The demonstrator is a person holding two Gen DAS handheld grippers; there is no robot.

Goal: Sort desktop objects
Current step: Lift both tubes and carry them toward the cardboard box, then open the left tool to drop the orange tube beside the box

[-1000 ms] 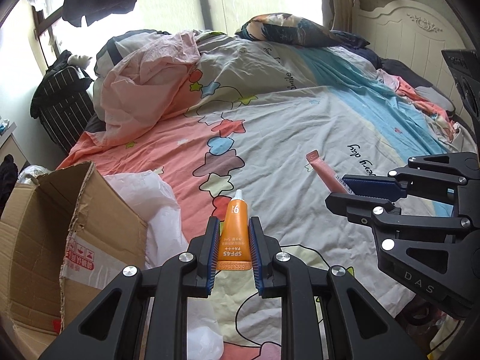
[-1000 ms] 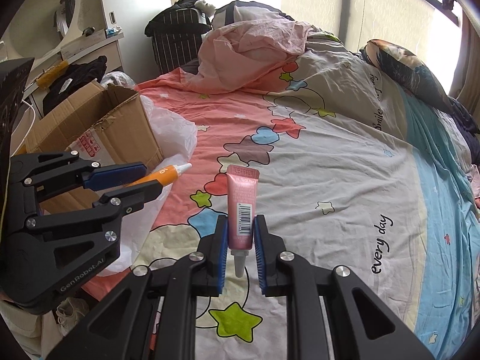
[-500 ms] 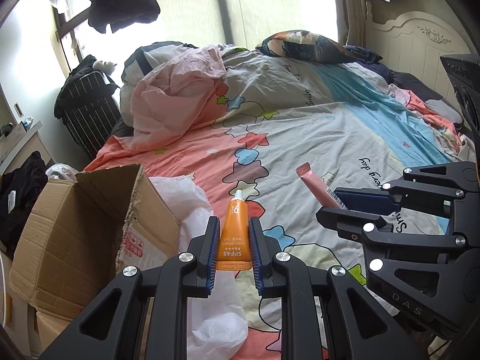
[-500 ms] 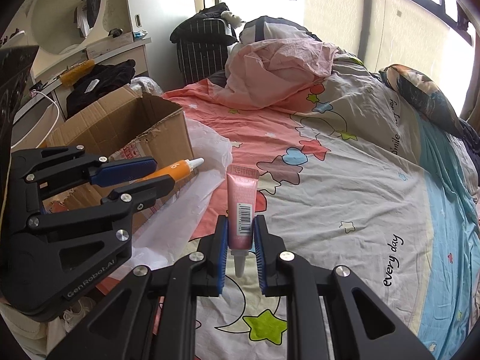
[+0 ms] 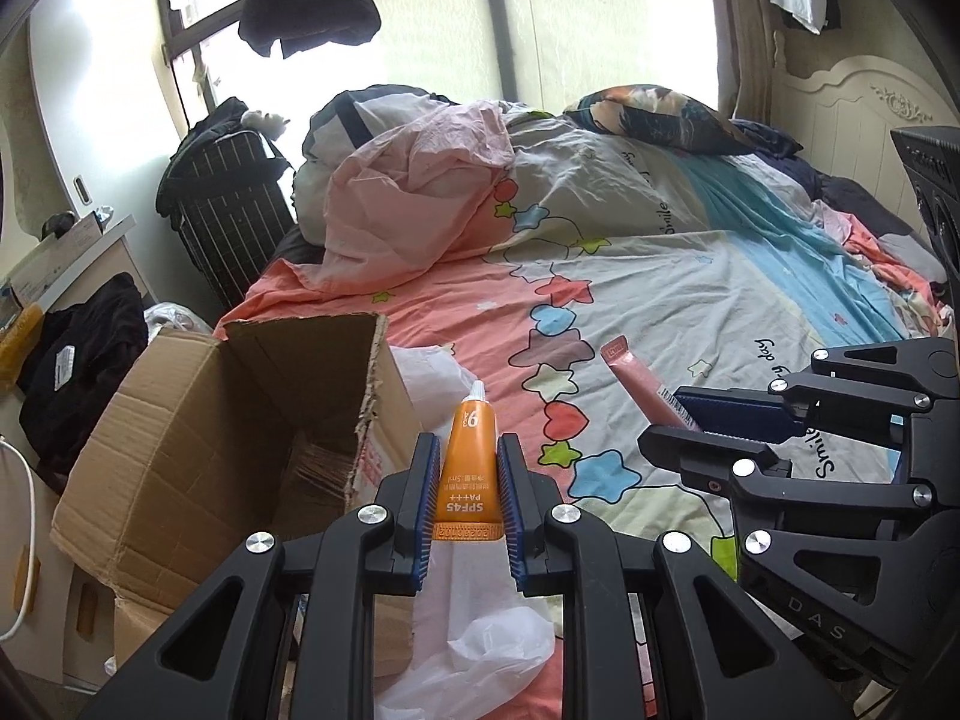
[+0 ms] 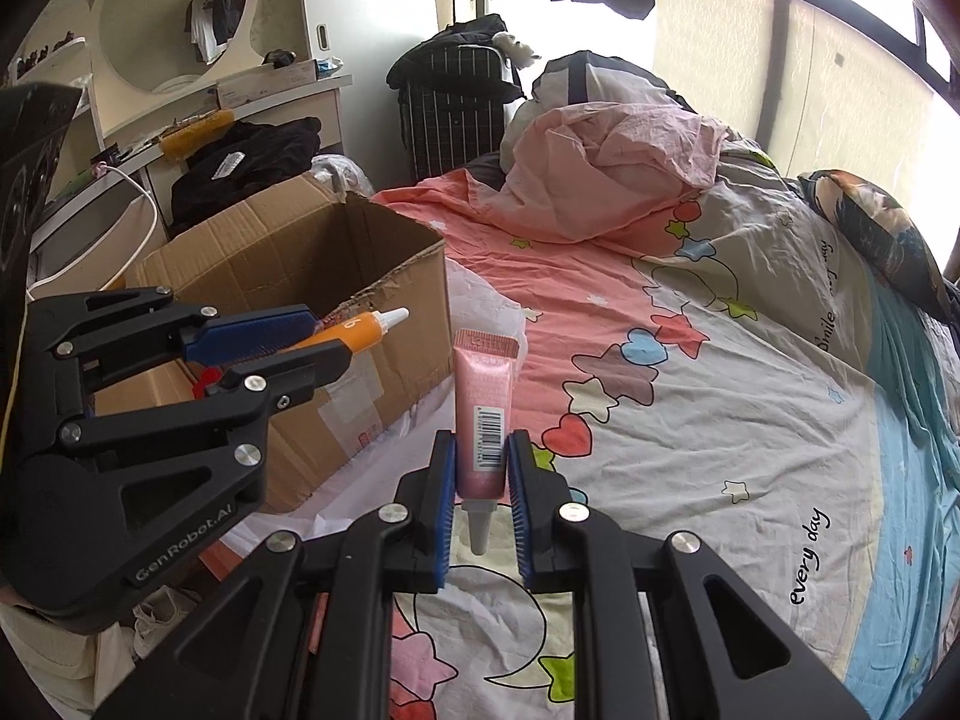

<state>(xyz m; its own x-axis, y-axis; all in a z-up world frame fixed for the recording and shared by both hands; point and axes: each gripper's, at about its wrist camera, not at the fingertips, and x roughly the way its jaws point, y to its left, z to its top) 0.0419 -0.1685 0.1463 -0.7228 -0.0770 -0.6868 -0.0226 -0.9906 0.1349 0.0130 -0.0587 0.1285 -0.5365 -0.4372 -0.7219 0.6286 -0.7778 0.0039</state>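
- Transport is the step in hand, as I judge it: both tubes are off the bed [image 5: 690,276] and carried in the air near the open cardboard box [image 5: 198,420] that stands at the bed's edge, beside a white plastic bag [image 5: 444,372].
- Left hand-held gripper [image 5: 467,495] is clamped on the orange sunscreen tube [image 5: 469,468]; the blue pads press its two flat sides.
- Right hand-held gripper [image 6: 483,498] is clamped on the pink tube [image 6: 483,414] in the same way.
- Orange tube's long axis runs along the fingers: white cap forward and away from the camera, crimped end back between the pads. In the right wrist view its cap points toward the box's near wall.
- Pink tube is held the opposite way: crimped flat end forward and up, nozzle cap back toward the camera, barcode facing the lens.
- Next move, in my judgement, calls for bringing each tube over the box mouth, clear of the torn cardboard rim, before the pads part; the left tube is the nearer to it.
- Box contents are mostly hidden; something red shows behind the left fingers.
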